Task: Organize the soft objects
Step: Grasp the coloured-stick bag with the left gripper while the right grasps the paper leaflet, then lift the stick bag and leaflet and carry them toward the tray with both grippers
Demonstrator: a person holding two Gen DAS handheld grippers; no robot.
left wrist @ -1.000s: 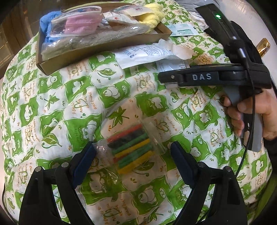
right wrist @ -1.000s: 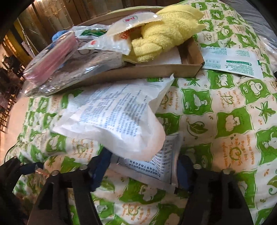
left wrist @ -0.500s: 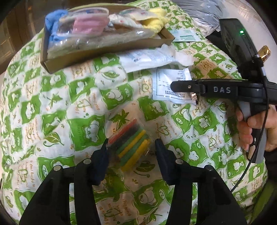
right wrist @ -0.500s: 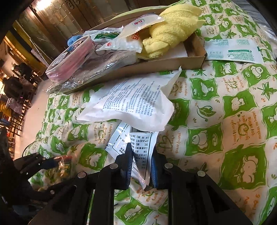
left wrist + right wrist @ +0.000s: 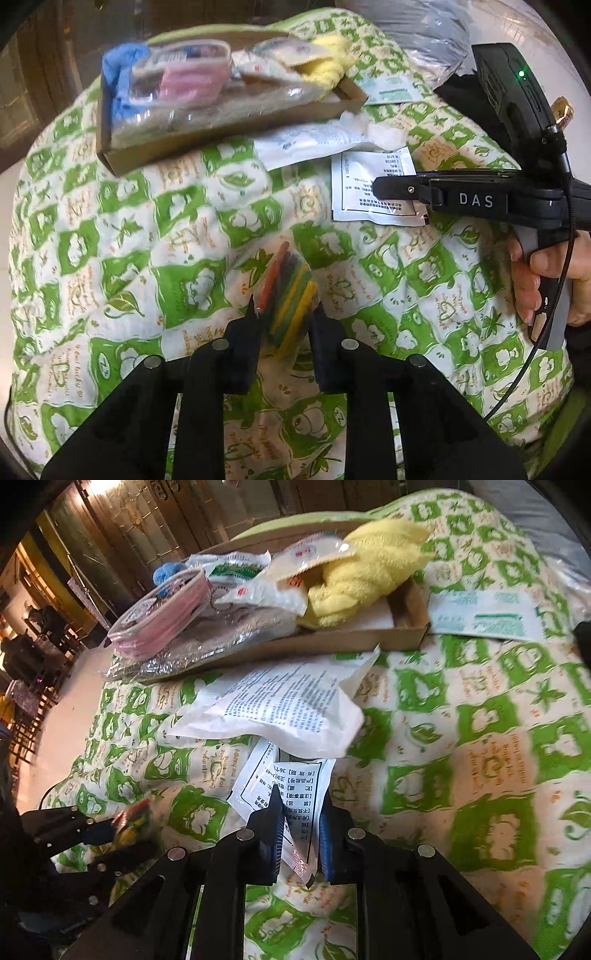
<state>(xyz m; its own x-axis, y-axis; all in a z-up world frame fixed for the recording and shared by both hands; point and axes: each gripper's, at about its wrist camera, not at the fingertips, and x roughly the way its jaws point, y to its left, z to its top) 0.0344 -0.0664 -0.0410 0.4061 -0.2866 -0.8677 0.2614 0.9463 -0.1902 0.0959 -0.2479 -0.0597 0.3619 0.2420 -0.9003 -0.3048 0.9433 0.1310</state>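
A clear bag of coloured strips (image 5: 291,295) stands squeezed between the pads of my left gripper (image 5: 286,317), whose jaws are closing on it. My right gripper (image 5: 300,812) is shut on a small white printed sachet (image 5: 299,790) and holds it just above the quilt. The left wrist view shows that gripper (image 5: 391,188) from the side with the sachet (image 5: 365,184) hanging from its tip. Low on the left of the right wrist view are my left gripper (image 5: 99,830) and the bag (image 5: 133,818). A cardboard tray (image 5: 229,136) at the back holds a yellow towel (image 5: 369,568), a pink pouch (image 5: 162,624) and packets.
A large white printed packet (image 5: 288,705) lies in front of the tray (image 5: 332,642), just beyond the sachet. A flat green-and-white packet (image 5: 484,616) lies right of the tray. Everything rests on a green-and-white quilt (image 5: 147,240). A hand (image 5: 539,273) grips the right tool's handle.
The left jaws closed in around the bag of strips, which now stands narrow and upright. The right jaws shut on the white sachet and drew it up from under the large packet.
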